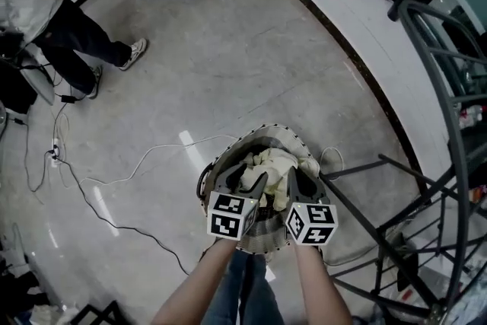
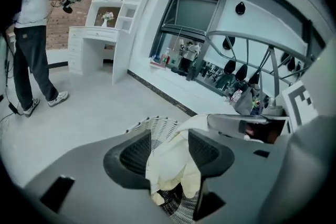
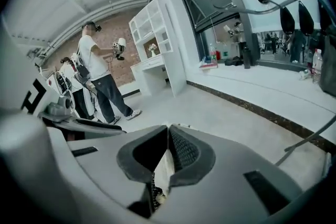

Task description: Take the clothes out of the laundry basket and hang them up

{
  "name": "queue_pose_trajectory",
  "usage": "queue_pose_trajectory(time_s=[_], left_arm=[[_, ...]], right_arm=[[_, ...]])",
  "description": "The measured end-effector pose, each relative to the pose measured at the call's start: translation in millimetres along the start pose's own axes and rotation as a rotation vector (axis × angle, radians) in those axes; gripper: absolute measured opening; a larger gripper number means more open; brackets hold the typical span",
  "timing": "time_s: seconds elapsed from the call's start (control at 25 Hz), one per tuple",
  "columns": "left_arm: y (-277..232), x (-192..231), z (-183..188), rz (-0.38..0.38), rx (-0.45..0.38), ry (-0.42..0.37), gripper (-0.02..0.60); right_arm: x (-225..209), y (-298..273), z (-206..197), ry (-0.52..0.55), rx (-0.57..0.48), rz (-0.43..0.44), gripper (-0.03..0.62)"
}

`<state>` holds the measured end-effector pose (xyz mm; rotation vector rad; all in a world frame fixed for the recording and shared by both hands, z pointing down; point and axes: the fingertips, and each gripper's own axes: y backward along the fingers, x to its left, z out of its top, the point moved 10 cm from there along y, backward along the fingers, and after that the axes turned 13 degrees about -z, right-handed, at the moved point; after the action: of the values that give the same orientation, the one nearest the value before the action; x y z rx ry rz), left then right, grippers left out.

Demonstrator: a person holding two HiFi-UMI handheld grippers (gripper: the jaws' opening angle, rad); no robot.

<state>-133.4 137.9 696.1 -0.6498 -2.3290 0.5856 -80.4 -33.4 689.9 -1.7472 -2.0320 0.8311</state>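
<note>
Just beyond the person's forearms, the left claw [image 1: 248, 179] and right claw [image 1: 292, 180] both grip a cream garment [image 1: 275, 162]. The left's jaws stand fairly wide on a thick bunch; the right's are nearly closed on a thin fold. The garment hangs over the woven laundry basket [image 1: 262, 129] on the floor [image 1: 228, 65], with a dark drying rack [image 1: 426, 186] just beside it.

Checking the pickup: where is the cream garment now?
Head view, bottom centre: cream garment sits over the laundry basket, pinched by left gripper and right gripper.
</note>
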Motion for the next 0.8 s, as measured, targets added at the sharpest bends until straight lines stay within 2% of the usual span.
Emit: queue_pose_trajectory(time_s=[0.12, 0.32, 0.48, 0.8], left_arm=[[22, -13, 21, -0.005, -0.027, -0.016, 0.229], [65, -40, 61, -0.007, -0.083, -0.038, 0.229], [98, -68, 94, -0.015, -0.134, -0.060, 0.229], [151, -131, 172, -0.035, -0.238, -0.143, 0.229]], right_arm=[[4, 31, 33, 0.026, -0.060, 0.010, 0.012], [2, 83, 81, -0.019, -0.123, 0.013, 0.012], [5, 126, 118, 0.005, -0.176, 0.022, 0.011], [5, 208, 208, 0.036, -0.339, 0.031, 0.011]])
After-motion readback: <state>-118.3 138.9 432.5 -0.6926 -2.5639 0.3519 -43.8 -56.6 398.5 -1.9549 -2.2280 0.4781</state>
